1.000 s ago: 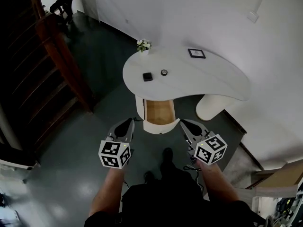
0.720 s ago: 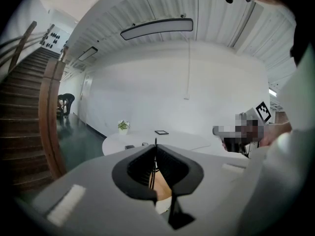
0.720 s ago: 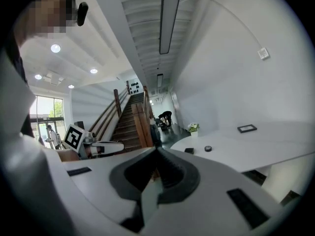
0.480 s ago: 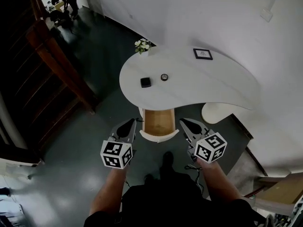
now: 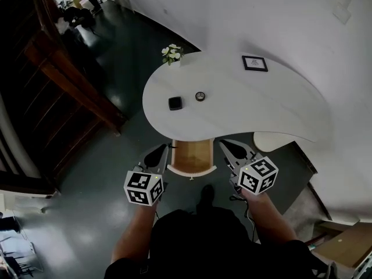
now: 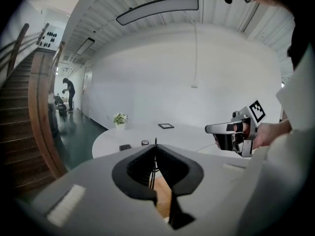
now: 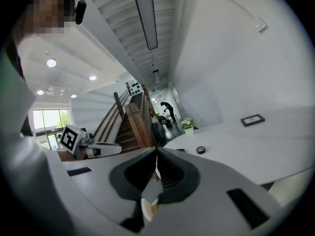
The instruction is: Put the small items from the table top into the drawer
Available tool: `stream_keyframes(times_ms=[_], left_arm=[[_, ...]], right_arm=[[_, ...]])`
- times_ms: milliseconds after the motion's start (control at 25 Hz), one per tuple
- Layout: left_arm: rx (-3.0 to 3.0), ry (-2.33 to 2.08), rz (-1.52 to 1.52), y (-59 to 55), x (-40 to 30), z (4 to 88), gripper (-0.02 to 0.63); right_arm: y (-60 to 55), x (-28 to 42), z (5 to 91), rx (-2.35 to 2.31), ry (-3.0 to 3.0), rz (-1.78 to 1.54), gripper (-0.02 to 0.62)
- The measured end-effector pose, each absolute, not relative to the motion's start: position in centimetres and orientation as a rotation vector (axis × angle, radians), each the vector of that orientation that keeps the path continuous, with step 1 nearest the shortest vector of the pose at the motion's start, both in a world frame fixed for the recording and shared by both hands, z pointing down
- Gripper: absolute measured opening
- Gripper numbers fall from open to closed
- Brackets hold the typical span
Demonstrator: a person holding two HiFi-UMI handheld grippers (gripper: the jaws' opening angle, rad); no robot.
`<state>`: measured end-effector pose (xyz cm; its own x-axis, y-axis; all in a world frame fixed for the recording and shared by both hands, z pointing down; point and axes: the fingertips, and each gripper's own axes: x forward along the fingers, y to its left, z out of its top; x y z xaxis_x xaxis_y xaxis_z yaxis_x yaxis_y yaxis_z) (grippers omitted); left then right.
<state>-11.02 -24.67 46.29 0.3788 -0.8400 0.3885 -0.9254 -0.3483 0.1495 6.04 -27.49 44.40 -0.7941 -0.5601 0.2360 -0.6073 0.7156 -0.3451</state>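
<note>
While left gripper (image 5: 158, 153) and right gripper (image 5: 232, 149) are flanking the open drawer (image 5: 192, 156), lower centre, jaws touching and empty, black block (image 5: 175, 103) and small round item (image 5: 200, 96) are lying on table (image 5: 250, 106).

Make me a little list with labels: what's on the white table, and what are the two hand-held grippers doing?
Table: white, curved top
Small items: black square thing and little round thing, apart, both on the table top
Also on table: picture frame, flowers at the far edge
Drawer: drawer open under the table's near edge, wooden inside, nothing visible in it
Left hand-held gripper: jaws together, empty, beside the drawer
Right hand-held gripper: jaws together, empty, on the drawer's other side
</note>
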Motion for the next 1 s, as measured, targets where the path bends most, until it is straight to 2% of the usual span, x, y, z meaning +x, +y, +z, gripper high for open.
stream_keyframes(times_ms=[1000], left_arm=[[2.396,-1.315,0.316,-23.2,-13.7,49.8,0.021]], right_arm=[[-24.0,-0.9,45.6,1.024,-2.672,0.592,0.012]])
